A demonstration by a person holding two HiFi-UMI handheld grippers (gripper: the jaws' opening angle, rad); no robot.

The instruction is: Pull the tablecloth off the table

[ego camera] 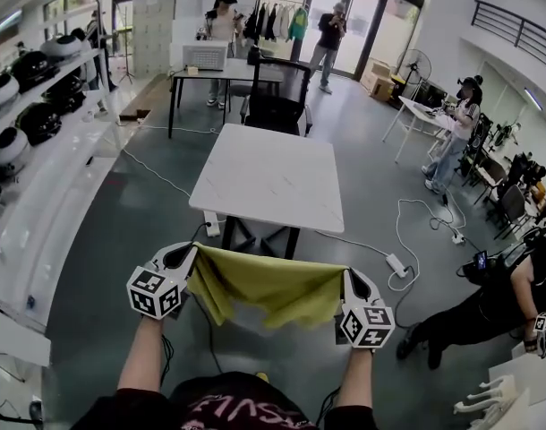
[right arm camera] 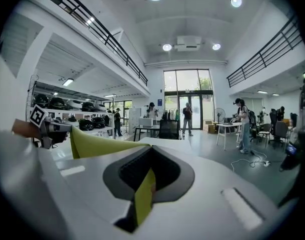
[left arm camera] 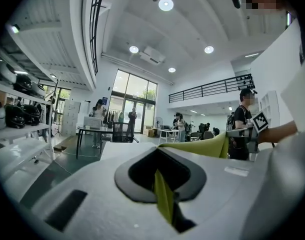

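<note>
Head view: The left gripper (ego camera: 189, 260) and the right gripper (ego camera: 348, 283) are held level, side by side, in front of the person. A yellow-green tablecloth (ego camera: 271, 285) is stretched between the 2 grippers, with 1 corner clamped in each. The cloth sags in the middle and hangs clear of the white table (ego camera: 268, 177). The tabletop is bare. The cloth is held near the table's front edge, apart from it. A black chair (ego camera: 277, 101) is seen at the table's far side, and a white cable (ego camera: 416, 218) is seen on the floor to the right.

Left gripper view: The left gripper (left arm camera: 163, 196) is seen with its jaws closed on a thin fold of the tablecloth (left arm camera: 165, 204). The rest of the cloth (left arm camera: 202, 146) is drawn off to the right, toward the marker cube (left arm camera: 260, 121) of the other gripper. The table (left arm camera: 115, 150) is seen beyond the jaws.

Right gripper view: The right gripper (right arm camera: 142, 196) is likewise seen closed, with a yellow-green fold (right arm camera: 144, 194) pinched between its jaws. The cloth (right arm camera: 92, 145) is drawn off to the left, toward the left gripper's marker cube (right arm camera: 37, 115). Shelves with dark helmets (right arm camera: 67, 106) are seen behind it.
</note>
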